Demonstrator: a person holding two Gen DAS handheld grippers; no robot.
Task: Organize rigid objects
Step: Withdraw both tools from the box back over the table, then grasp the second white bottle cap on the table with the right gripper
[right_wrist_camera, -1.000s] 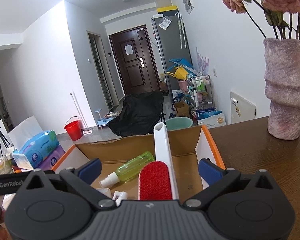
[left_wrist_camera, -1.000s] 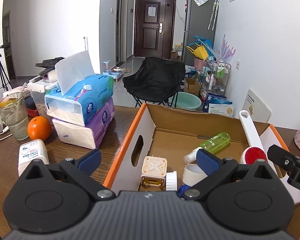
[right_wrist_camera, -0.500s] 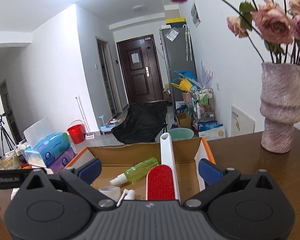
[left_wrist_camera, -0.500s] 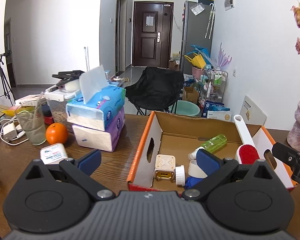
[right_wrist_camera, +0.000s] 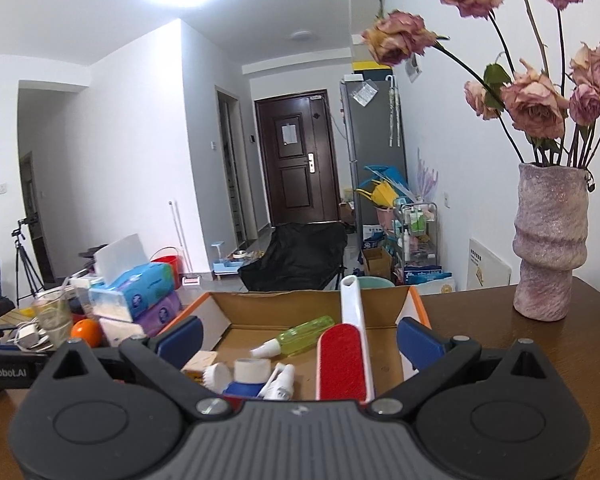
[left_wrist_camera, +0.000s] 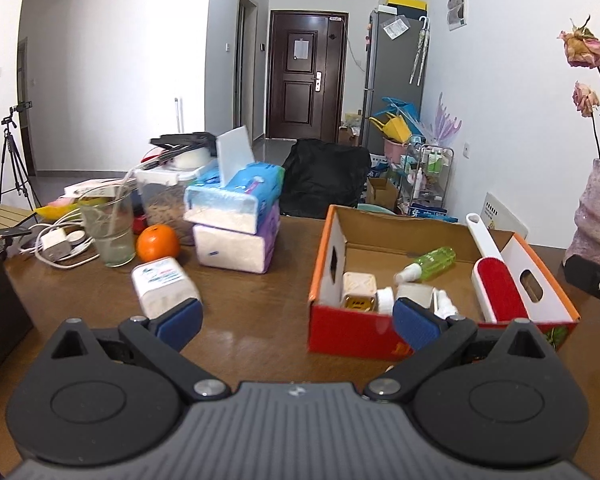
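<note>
Both grippers hanging empty, fingers spread wide. Left gripper [left_wrist_camera: 296, 322] hovering over the table [left_wrist_camera: 252, 316]; white bottle [left_wrist_camera: 162, 286] lying near table's left side, just beyond left fingertip. Right gripper [right_wrist_camera: 298, 338] hovering above cardboard box [right_wrist_camera: 380, 306] holding lint brush [right_wrist_camera: 346, 354], green spray bottle [right_wrist_camera: 300, 334].

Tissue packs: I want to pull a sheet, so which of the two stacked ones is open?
The blue tissue pack on top: a white sheet sticks up from its slot. The purple tissue pack under it shows none.
</note>
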